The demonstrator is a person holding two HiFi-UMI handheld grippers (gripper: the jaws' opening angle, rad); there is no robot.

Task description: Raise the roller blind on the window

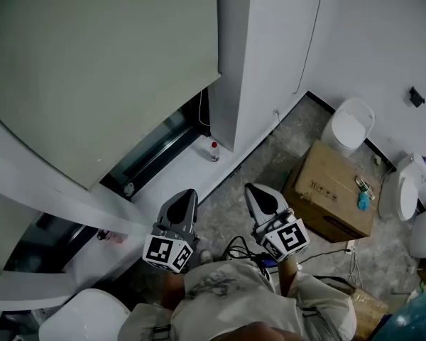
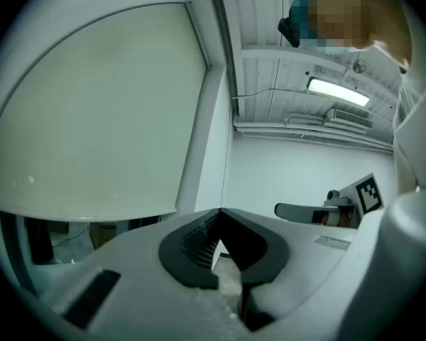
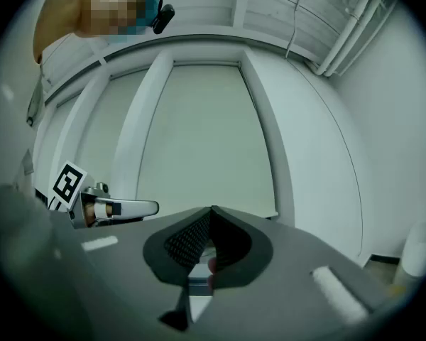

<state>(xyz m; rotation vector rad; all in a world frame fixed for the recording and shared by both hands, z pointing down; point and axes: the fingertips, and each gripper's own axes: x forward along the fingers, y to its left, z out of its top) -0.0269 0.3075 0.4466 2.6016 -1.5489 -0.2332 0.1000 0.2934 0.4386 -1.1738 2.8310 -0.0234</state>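
Note:
The pale roller blind (image 1: 92, 69) hangs low over the window, its bottom edge just above the dark gap over the sill (image 1: 177, 169). A thin white cord (image 1: 201, 111) dangles at the blind's right edge. My left gripper (image 1: 187, 195) and right gripper (image 1: 254, 189) are held side by side close to my body, well short of the window. Both are shut with nothing between the jaws. The blind (image 2: 92, 112) fills the left gripper view beyond the shut left gripper (image 2: 220, 210). In the right gripper view the blind (image 3: 199, 141) stands ahead of the shut right gripper (image 3: 211, 208).
A small red-capped bottle (image 1: 214, 150) stands on the sill beside a white column (image 1: 263, 55). A cardboard box (image 1: 330, 190) sits on the floor to the right, with white toilet-like fixtures (image 1: 351, 123) beyond it. Cables (image 1: 241, 247) lie by my feet.

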